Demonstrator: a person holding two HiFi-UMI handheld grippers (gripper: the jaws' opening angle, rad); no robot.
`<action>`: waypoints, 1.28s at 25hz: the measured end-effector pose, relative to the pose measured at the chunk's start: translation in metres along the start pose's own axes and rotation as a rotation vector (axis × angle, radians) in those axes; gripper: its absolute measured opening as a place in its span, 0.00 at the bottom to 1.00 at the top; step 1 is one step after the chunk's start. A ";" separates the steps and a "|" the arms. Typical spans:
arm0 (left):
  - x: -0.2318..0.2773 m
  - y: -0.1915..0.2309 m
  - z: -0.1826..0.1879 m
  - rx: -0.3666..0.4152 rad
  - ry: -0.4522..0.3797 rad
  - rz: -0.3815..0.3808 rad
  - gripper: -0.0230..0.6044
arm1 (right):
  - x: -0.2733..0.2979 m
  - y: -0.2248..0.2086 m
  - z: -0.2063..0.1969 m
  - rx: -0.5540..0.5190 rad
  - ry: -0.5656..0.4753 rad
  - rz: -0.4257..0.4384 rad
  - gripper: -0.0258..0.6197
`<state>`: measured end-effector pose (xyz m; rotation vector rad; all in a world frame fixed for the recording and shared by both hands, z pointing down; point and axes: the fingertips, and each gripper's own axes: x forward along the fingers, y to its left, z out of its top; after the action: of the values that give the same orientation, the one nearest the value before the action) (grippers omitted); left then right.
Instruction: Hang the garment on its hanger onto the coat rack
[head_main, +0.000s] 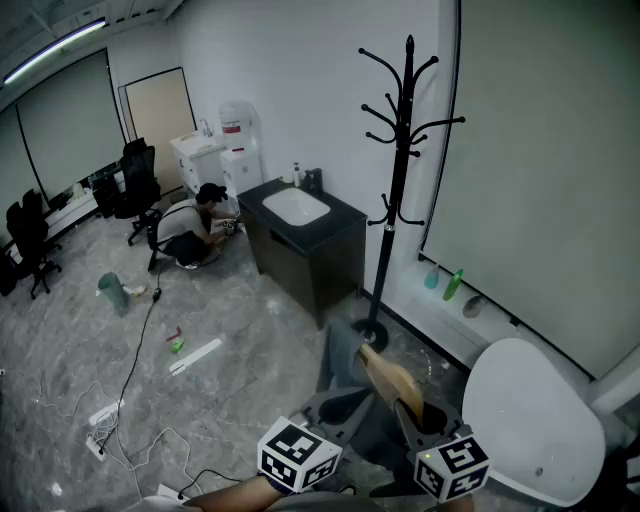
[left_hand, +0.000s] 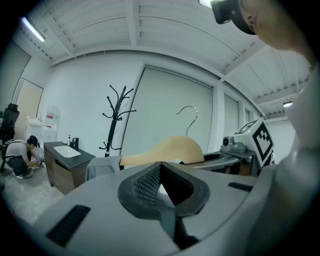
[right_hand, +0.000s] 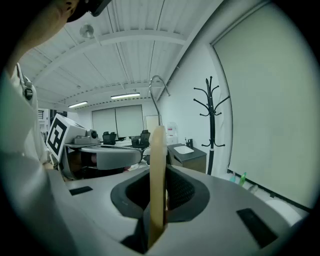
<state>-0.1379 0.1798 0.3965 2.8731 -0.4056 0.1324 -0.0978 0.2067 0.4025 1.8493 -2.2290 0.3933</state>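
Your R gripper is clamped on the wooden hanger, edge-on, hook above the fingers; garment draped beyond. The coat rack stands ahead-right, well apart. L gripper jaws together, empty.

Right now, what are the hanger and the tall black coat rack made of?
The hanger looks like pale wood: tan, smooth, matte. Its hook glints like metal wire. The coat rack seems black-painted metal, judging by its thin curved arms, though plastic is possible.
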 end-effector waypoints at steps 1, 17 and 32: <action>-0.001 -0.001 0.000 0.002 0.000 -0.002 0.04 | -0.001 -0.001 0.001 0.002 -0.004 -0.005 0.13; -0.002 -0.013 0.003 0.020 0.000 -0.011 0.04 | -0.014 -0.022 0.008 0.026 -0.021 -0.042 0.13; 0.027 -0.026 0.001 0.053 0.006 0.063 0.04 | -0.018 -0.052 0.017 0.005 -0.061 0.083 0.13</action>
<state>-0.1043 0.1963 0.3928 2.9121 -0.4985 0.1652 -0.0434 0.2089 0.3838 1.7982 -2.3532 0.3623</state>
